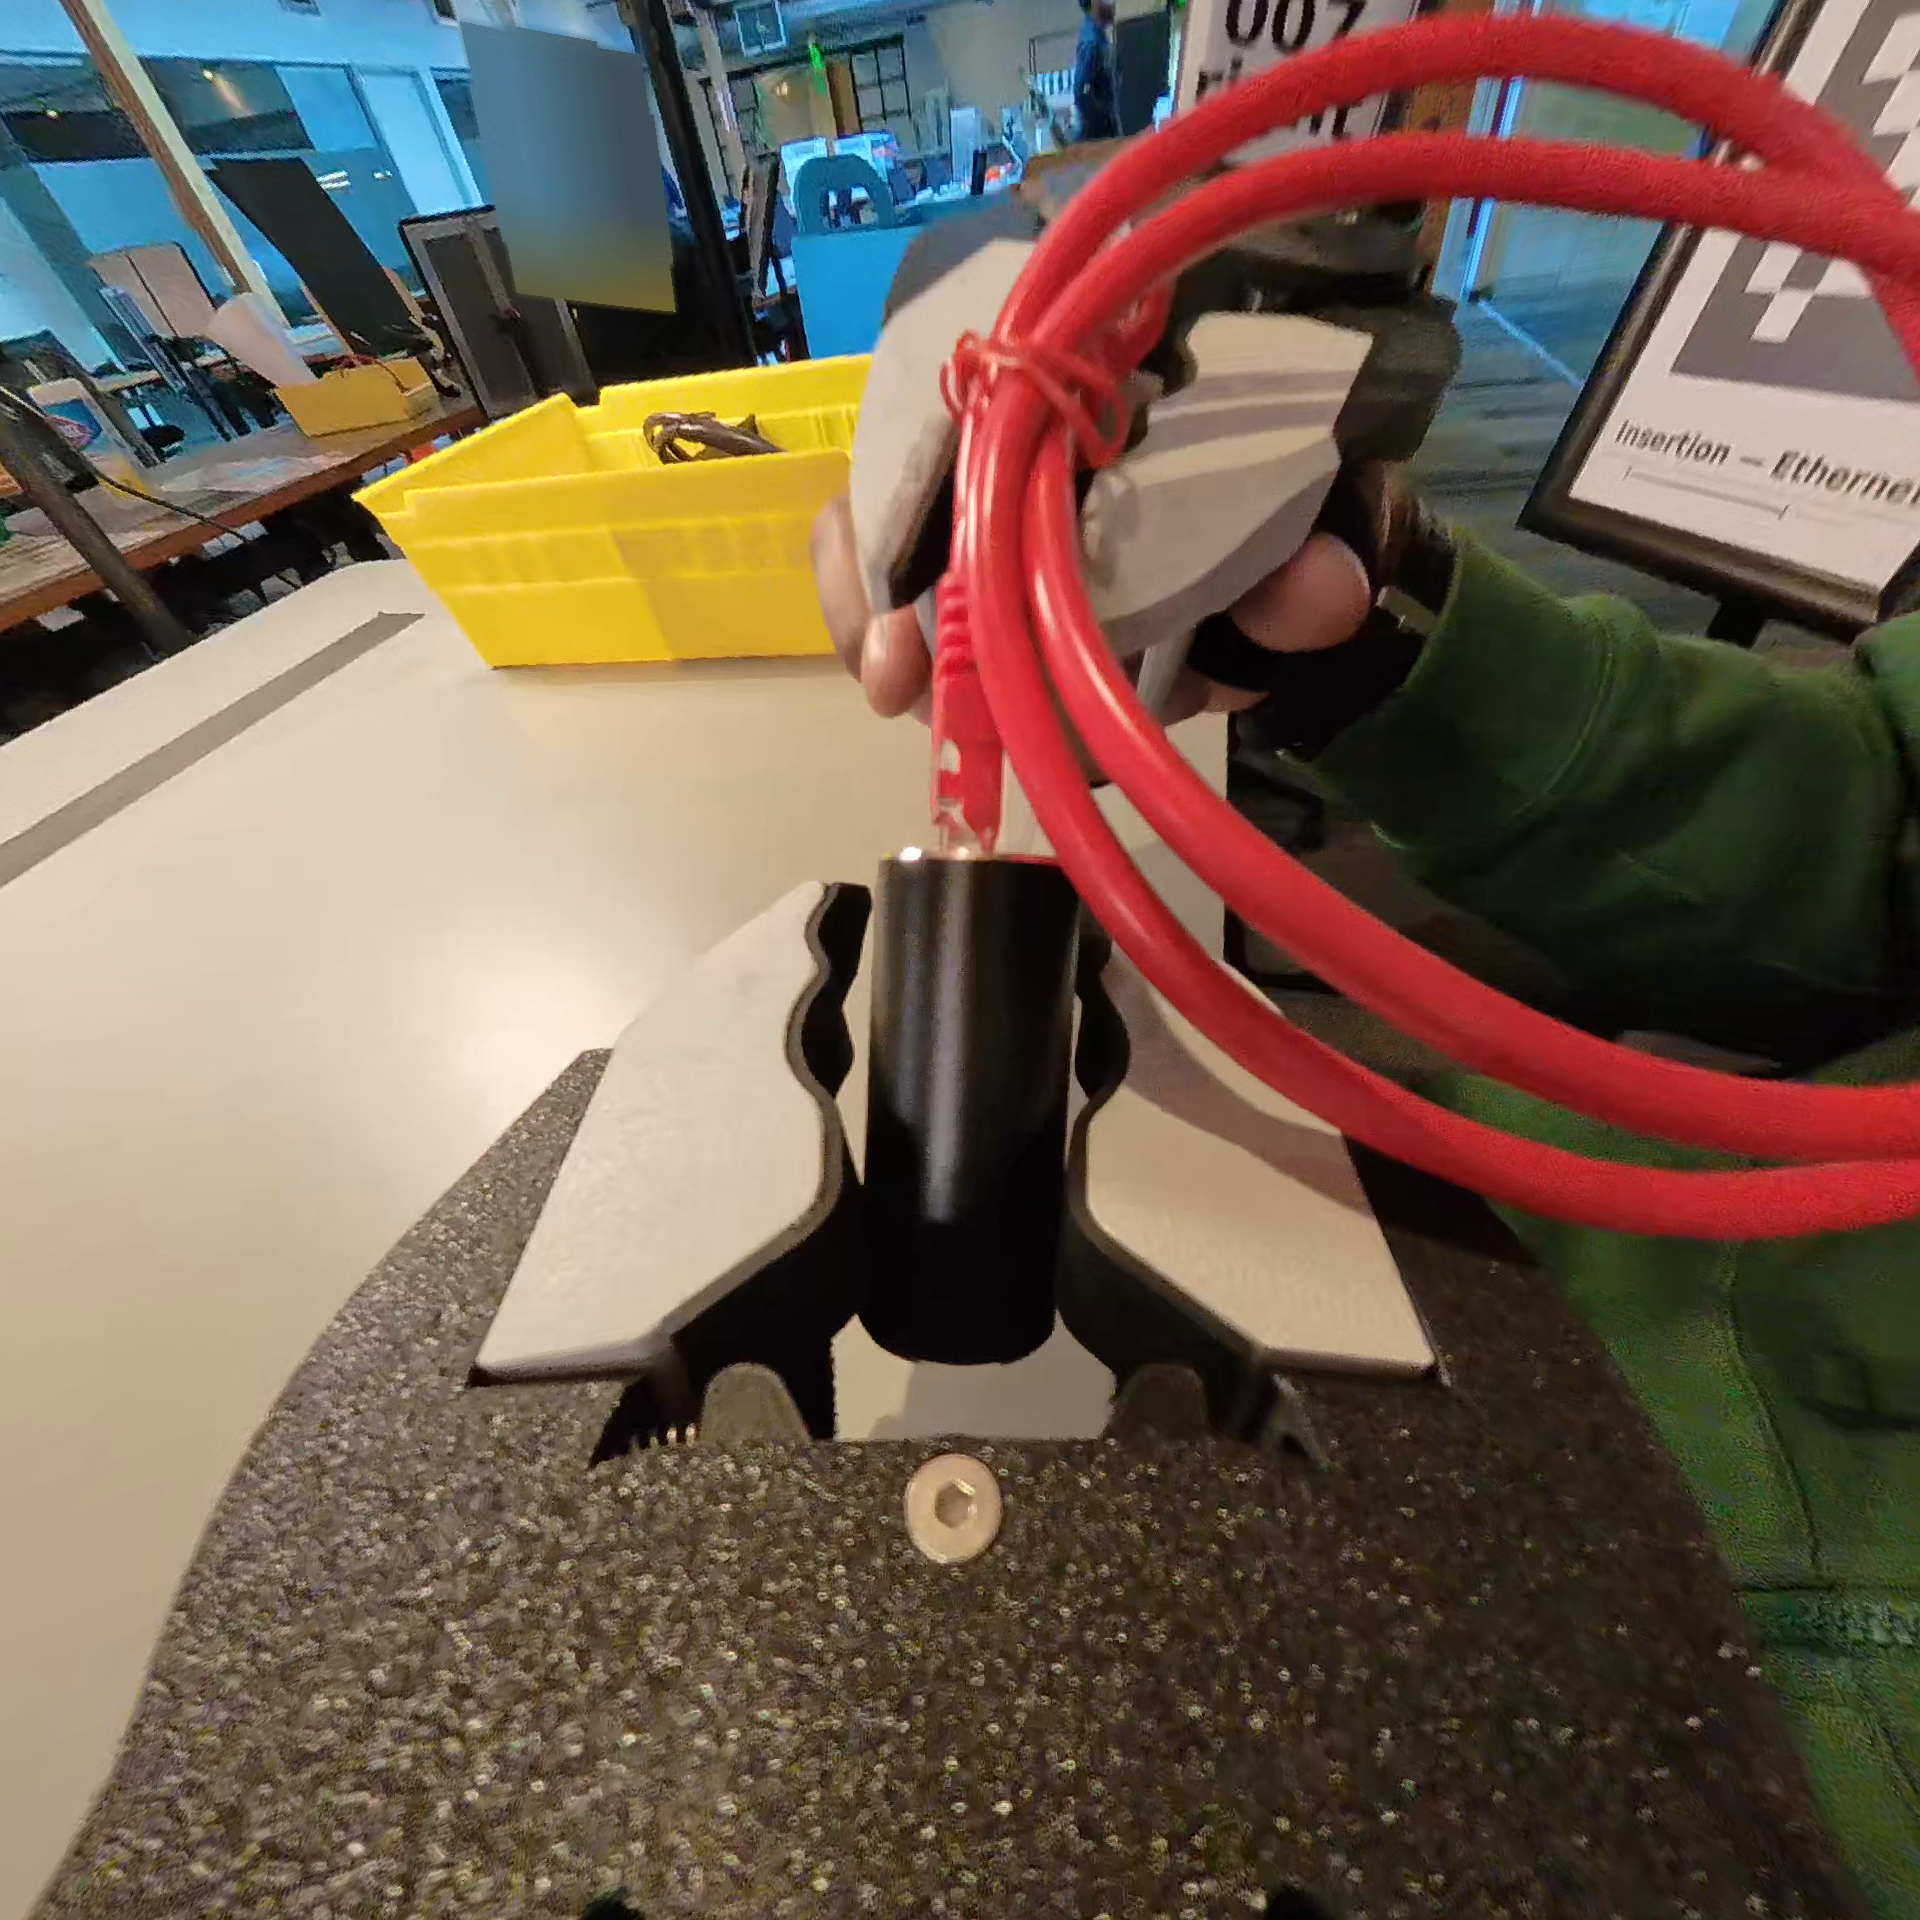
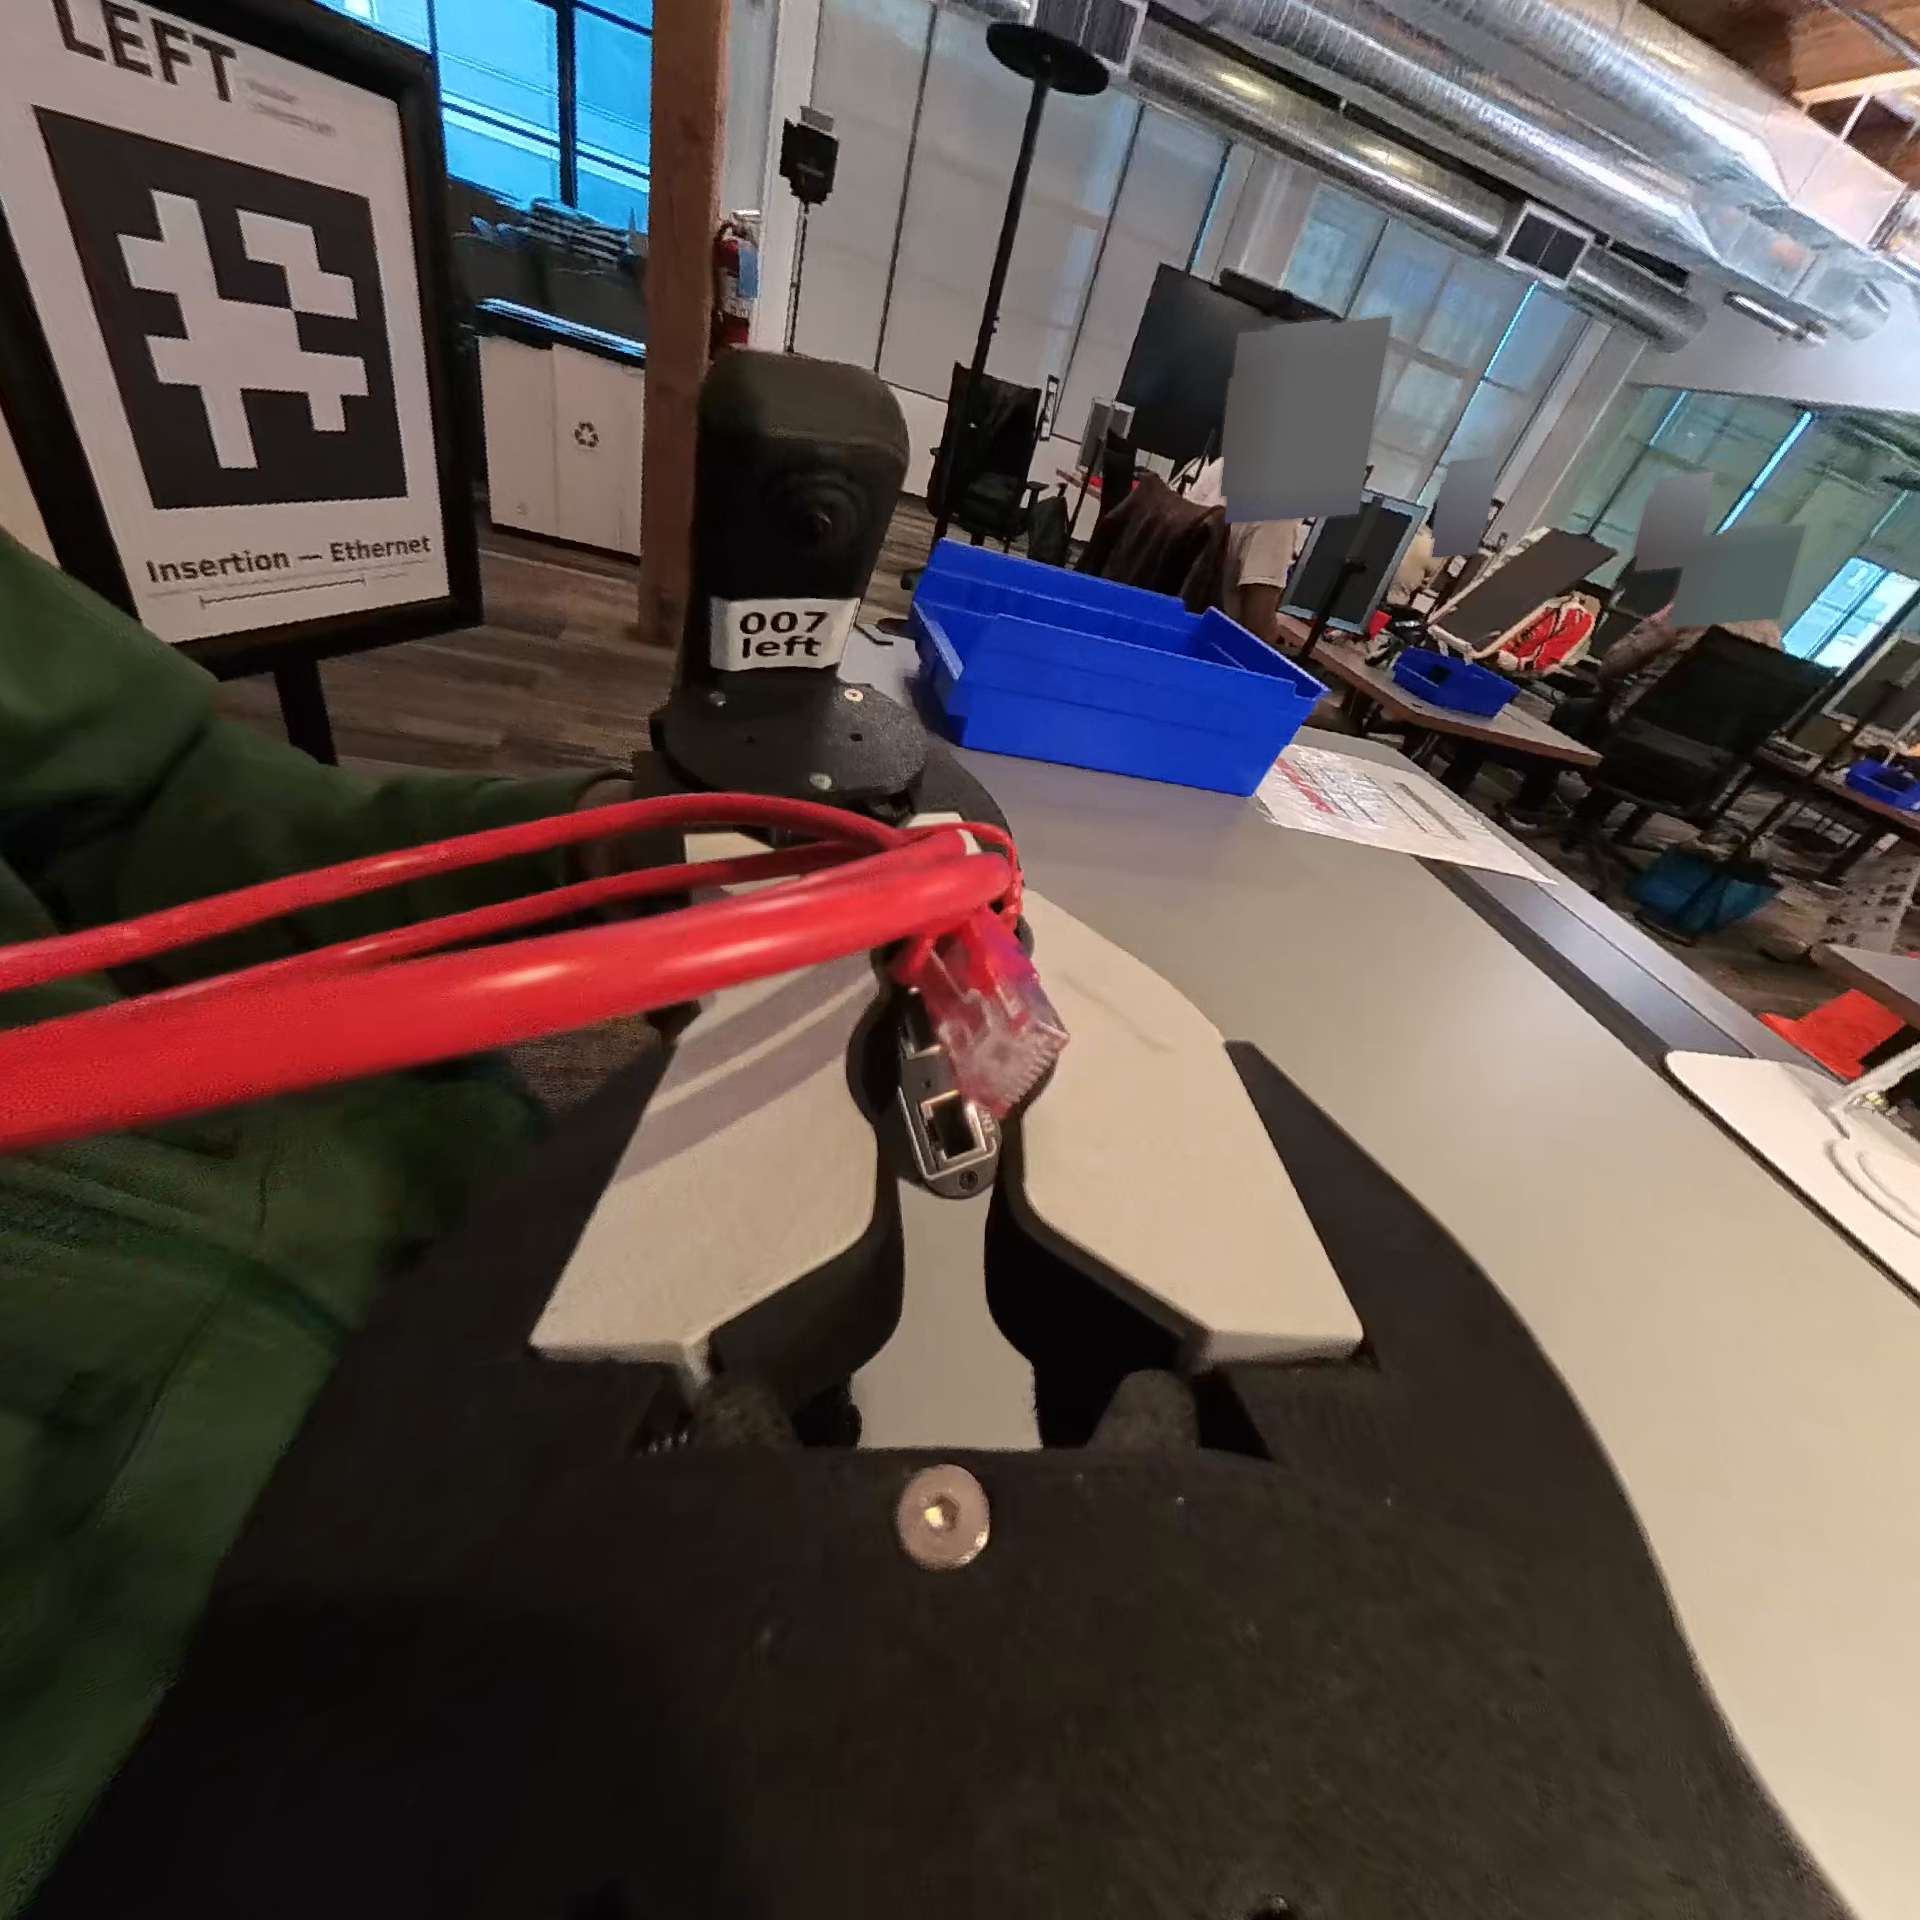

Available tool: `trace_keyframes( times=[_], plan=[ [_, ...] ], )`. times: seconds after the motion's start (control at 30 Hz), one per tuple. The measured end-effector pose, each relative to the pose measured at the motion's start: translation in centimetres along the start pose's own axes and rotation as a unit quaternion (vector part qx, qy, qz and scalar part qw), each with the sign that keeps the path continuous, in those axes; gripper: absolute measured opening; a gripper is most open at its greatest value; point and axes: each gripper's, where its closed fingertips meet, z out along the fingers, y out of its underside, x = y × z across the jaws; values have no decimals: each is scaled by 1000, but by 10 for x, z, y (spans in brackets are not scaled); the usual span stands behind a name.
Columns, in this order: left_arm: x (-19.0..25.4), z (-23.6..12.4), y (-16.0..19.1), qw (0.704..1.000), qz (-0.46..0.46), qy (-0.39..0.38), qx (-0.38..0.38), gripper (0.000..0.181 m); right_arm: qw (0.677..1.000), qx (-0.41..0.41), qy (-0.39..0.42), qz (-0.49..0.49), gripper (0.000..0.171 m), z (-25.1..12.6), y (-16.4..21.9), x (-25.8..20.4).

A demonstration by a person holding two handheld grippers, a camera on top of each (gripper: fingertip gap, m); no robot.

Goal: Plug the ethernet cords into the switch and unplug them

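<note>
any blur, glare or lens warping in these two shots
Left wrist view: the red cable loops close to the lens and looks soft, the far gripper holding it is motion-blurred, a small glare spot sits on the black switch. Right wrist view: the clear plug is fairly sharp; wide-angle bending tilts the post and ceiling ducts.
</note>
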Motion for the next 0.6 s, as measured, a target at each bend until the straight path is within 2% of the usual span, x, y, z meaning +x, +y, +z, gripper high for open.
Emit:
trace_keyframes(
  times=[0.17,0.27,0.37,0.43,0.6],
  plan=[
    [-4,3,10,998,51,-30,-36,42,999,1,2,-34,14,2,-4,-5],
    [-16,0,8,989,116,-88,-37,42,996,-16,20,-80,13,2,-2,-4],
    [-32,-11,-1,964,204,-168,-21,42,990,-34,47,-127,15,1,2,0],
    [-41,-19,-4,948,238,-209,-21,42,981,-67,82,-160,10,0,12,11],
    [-67,-43,-8,917,273,-289,-24,42,937,-210,172,-218,13,-21,59,52]
  ],
)
